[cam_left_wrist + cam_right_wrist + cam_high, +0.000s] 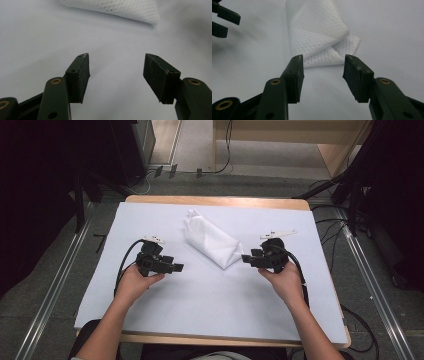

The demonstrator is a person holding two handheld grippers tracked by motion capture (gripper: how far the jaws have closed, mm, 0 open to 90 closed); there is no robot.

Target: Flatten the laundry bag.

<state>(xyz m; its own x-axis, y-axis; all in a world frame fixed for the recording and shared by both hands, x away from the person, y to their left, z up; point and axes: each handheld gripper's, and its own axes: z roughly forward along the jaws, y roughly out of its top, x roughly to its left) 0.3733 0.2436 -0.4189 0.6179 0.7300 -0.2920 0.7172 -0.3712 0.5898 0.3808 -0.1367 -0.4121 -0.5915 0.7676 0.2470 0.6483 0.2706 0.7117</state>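
Both grippers hover with jaws apart, the folded white cloth (212, 240) lying mid-table between them, so the right gripper (323, 67) should slide low and pinch the near corner cleanly while the left gripper (116, 67) waits.

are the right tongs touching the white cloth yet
Apart. In the right gripper view the right tongs stand open, with bare table between their tips and the near edge of the cloth.

- In the left gripper view, the white cloth (117, 8) is cut off by the top edge; one corner and a blurred mesh show.
- In the right gripper view, the left gripper (223, 21) is cropped at the left edge.
- There the cloth's far end runs off the top.
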